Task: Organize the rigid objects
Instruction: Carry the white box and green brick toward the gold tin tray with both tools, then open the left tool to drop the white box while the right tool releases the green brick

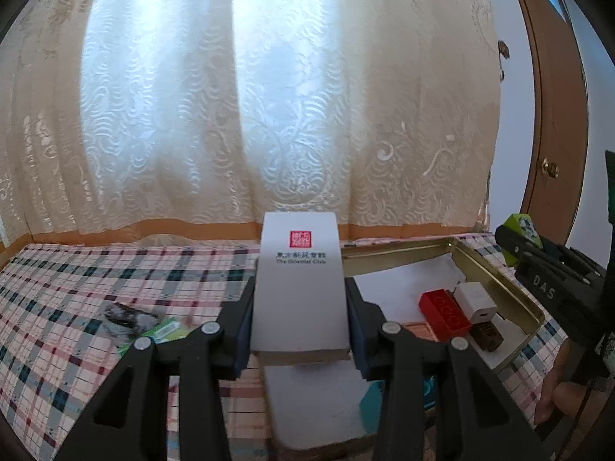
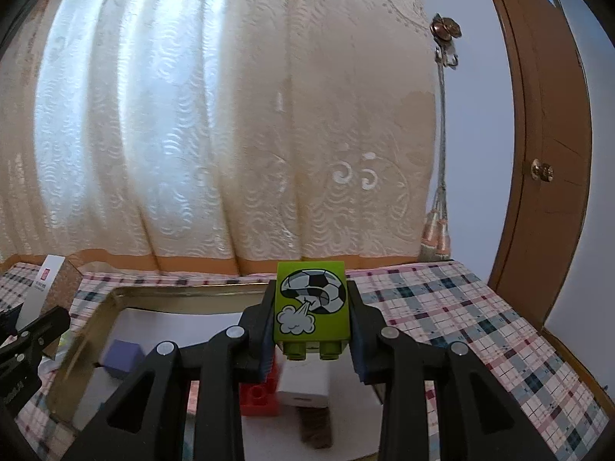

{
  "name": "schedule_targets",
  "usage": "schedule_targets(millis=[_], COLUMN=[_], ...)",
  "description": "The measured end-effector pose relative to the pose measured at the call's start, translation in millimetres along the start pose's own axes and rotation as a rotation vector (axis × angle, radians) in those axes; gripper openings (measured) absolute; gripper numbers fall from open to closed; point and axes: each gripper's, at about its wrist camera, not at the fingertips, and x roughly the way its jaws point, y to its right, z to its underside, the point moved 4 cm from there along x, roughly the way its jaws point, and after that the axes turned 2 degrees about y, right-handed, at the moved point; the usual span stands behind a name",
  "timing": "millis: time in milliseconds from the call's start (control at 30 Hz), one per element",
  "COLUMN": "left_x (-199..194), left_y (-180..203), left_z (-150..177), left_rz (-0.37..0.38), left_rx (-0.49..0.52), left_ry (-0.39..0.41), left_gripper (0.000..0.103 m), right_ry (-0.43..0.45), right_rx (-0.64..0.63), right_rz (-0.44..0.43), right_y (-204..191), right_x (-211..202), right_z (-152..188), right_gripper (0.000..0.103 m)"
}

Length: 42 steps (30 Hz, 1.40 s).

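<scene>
My left gripper (image 1: 300, 342) is shut on a white box with a red seal (image 1: 299, 280), held above the plaid cloth. In the right wrist view that white box (image 2: 40, 288) shows at the far left. My right gripper (image 2: 311, 342) is shut on a lime-green toy brick printed with a football (image 2: 312, 301), hanging over a gold tin tray (image 2: 100, 307). The same brick (image 1: 519, 230) and the right gripper's black frame show at the right of the left wrist view. In the tray (image 1: 499, 276) lie a red brick (image 1: 444, 315), a white charger (image 1: 474, 301) and a brown block (image 1: 486, 336).
A purple cube (image 2: 123, 357) sits in the tray's left part. A dark crumpled wrapper (image 1: 128, 317) and a green packet (image 1: 165, 330) lie on the plaid cloth (image 1: 77, 288). Cream curtains hang behind, a wooden door (image 2: 546, 153) stands at right. A hand (image 1: 561, 395) shows low right.
</scene>
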Motion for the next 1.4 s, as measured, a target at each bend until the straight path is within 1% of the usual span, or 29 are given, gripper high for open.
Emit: schedule_targets(millis=[167, 300, 400, 467, 567, 700, 833, 933, 967, 1000, 1033, 1067, 1100, 1133, 1167, 1233, 1333, 1400], left_x=[18, 26, 34, 40, 49, 57, 59, 61, 61, 61, 60, 54, 49, 43, 38, 35, 35, 34], left_y=[17, 26, 34, 37, 37, 37, 37, 33, 34, 34, 34, 34, 32, 30, 29, 28, 23, 18], left_z=[3, 0, -2, -2, 0, 4, 7, 10, 11, 11, 11, 8, 5, 1, -2, -3, 2, 4], left_rz=[0.001, -0.004, -0.012, -0.032, -0.049, -0.059, -0.064, -0.074, -0.085, -0.09, -0.093, -0.098, -0.124, -0.14, -0.14, -0.133, -0.134, -0.149], left_rx=[0.015, 0.021, 0.04, 0.053, 0.051, 0.049, 0.055, 0.056, 0.066, 0.073, 0.074, 0.07, 0.067, 0.064, 0.065, 0.068, 0.056, 0.055], left_ry=[-0.052, -0.069, -0.084, -0.102, -0.141, -0.178, -0.191, -0.205, -0.205, -0.208, -0.204, -0.174, -0.144, -0.108, -0.081, -0.082, -0.089, -0.094], left_gripper=[0.041, 0.041, 0.041, 0.041, 0.041, 0.041, 0.041, 0.042, 0.045, 0.063, 0.083, 0.092, 0.103, 0.103, 0.103, 0.103, 0.103, 0.103], right_ry=[-0.047, -0.049, -0.068, -0.099, -0.139, -0.174, -0.187, -0.184, -0.191, -0.197, -0.197, -0.191, -0.172, -0.153, -0.128, -0.094, -0.064, -0.05], right_rx=[-0.021, -0.033, -0.026, -0.009, 0.02, -0.024, -0.055, -0.037, -0.027, -0.021, -0.014, -0.011, -0.004, 0.002, 0.01, 0.024, 0.035, 0.028], right_rz=[0.022, 0.046, 0.046, 0.026, -0.03, -0.077, -0.104, -0.125, -0.136, -0.141, -0.137, -0.134, -0.124, -0.114, -0.111, -0.101, -0.106, -0.104], right_y=[3, 9, 14, 16, 12, -6, -18, -18, -17, -16, -15, -14, -12, -10, -7, -4, -3, -6], right_x=[19, 25, 32, 38, 43, 46, 46, 45, 45, 46, 45, 44, 41, 38, 34, 28, 23, 20], right_z=[6, 5, 7, 9, 12, 19, 23, 23, 24, 24, 25, 24, 23, 21, 18, 14, 11, 11], right_gripper=[0.034, 0.034, 0.034, 0.034, 0.034, 0.034, 0.035, 0.035, 0.036, 0.042, 0.055, 0.062, 0.068, 0.07, 0.072, 0.078, 0.079, 0.079])
